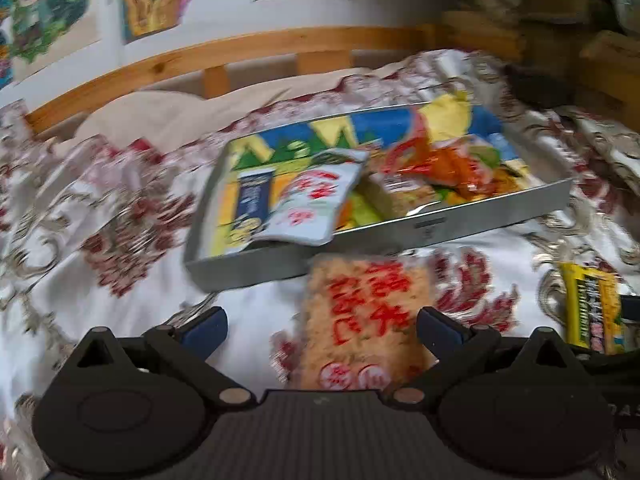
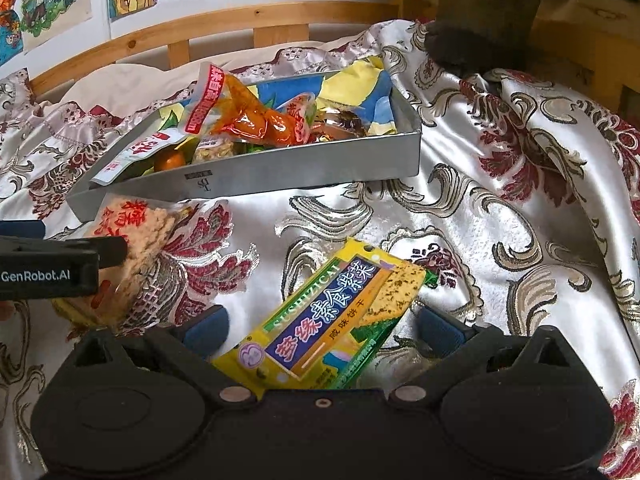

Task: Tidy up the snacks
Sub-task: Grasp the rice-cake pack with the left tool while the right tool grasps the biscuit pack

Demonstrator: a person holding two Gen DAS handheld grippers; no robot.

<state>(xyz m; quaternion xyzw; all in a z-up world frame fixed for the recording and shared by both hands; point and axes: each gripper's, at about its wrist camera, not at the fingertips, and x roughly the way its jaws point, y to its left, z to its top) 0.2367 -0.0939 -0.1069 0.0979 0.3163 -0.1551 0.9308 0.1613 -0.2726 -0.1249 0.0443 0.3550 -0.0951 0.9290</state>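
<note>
1. While both grippers hover over a flowered bedspread [image 2: 500, 208], the left gripper [image 1: 320, 326] stands open around a rice cracker packet [image 1: 360, 320].
2. Right gripper [image 2: 320, 330], fingers apart, straddles a yellow biscuit packet [image 2: 324, 320].
3. Behind them, a metal tray [image 2: 304, 170] holds other snacks.

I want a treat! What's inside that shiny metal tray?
The shiny metal tray holds an orange-filled clear packet, a white packet with red writing and more wrappers; anything beneath them is covered.
</note>
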